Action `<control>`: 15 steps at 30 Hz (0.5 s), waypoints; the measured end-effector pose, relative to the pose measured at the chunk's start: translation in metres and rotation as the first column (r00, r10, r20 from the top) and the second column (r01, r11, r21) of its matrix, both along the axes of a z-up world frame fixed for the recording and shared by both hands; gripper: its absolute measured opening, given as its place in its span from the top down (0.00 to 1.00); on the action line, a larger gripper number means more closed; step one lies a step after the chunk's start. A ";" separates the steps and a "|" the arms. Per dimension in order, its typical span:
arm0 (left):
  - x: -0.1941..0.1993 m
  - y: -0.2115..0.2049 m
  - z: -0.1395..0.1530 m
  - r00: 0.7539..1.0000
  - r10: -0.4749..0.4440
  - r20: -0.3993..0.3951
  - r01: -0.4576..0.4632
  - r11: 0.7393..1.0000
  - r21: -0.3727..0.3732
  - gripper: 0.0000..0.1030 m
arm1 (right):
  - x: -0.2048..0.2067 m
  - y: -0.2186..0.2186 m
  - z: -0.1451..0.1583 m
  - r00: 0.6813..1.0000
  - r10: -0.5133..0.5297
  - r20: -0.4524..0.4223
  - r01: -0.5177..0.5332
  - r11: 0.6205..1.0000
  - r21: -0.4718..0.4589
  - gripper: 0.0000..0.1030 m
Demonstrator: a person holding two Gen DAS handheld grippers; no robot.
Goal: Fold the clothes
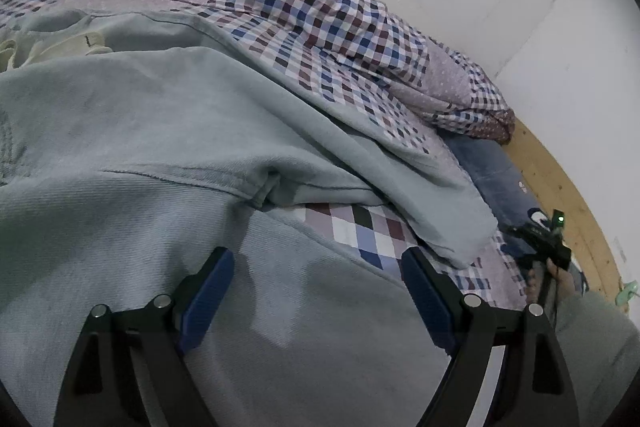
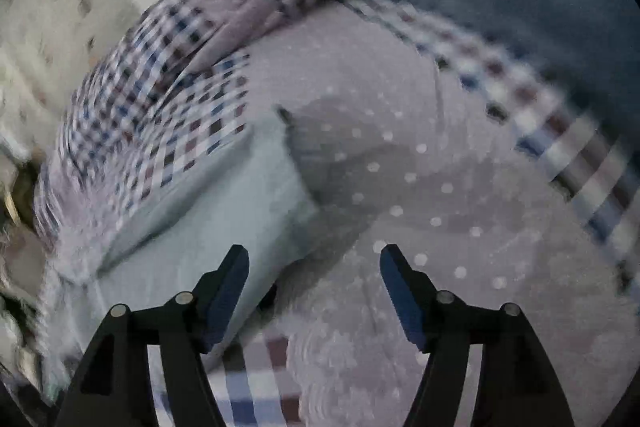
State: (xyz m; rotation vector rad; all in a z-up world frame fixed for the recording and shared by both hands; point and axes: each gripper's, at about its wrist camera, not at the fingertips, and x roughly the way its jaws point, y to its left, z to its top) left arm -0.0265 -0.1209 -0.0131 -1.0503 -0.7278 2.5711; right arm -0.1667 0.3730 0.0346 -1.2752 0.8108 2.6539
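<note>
my left tongs [image 1: 318, 291] hang released above the pale blue garment [image 1: 160, 155] spread on the checked bed cover [image 1: 320, 23]; my right tongs [image 2: 314, 287], also released, hover over the garment's sleeve end [image 2: 240, 195].

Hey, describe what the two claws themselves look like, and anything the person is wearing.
Both the left claw and the right claw have black angular linkage arms with silver pivot pins, tipped with dark blue ribbed pads. In the left wrist view, the other unit shows a green light; a pale grey-green sleeve is visible.
</note>
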 end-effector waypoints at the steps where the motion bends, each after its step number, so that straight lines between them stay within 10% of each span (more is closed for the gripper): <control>1: 0.000 0.001 0.000 1.000 -0.002 0.000 0.002 1.000 -0.005 0.14 | -0.005 0.000 -0.003 1.000 -0.004 -0.016 0.003 1.000 -0.008 0.30; 5: 0.000 0.001 -0.001 1.000 -0.004 -0.001 0.004 1.000 -0.008 0.14 | -0.024 -0.016 -0.003 0.998 0.043 -0.050 -0.045 0.998 -0.034 0.32; 8: -0.001 -0.001 -0.001 1.000 -0.007 -0.001 0.007 1.000 -0.002 0.14 | -0.038 -0.044 0.017 0.997 0.076 -0.019 -0.074 0.995 0.066 0.82; 15: -0.001 -0.009 0.002 1.000 -0.003 -0.011 0.004 0.998 0.055 0.14 | -0.020 -0.063 0.133 0.981 -0.078 -0.180 0.083 0.996 0.020 0.85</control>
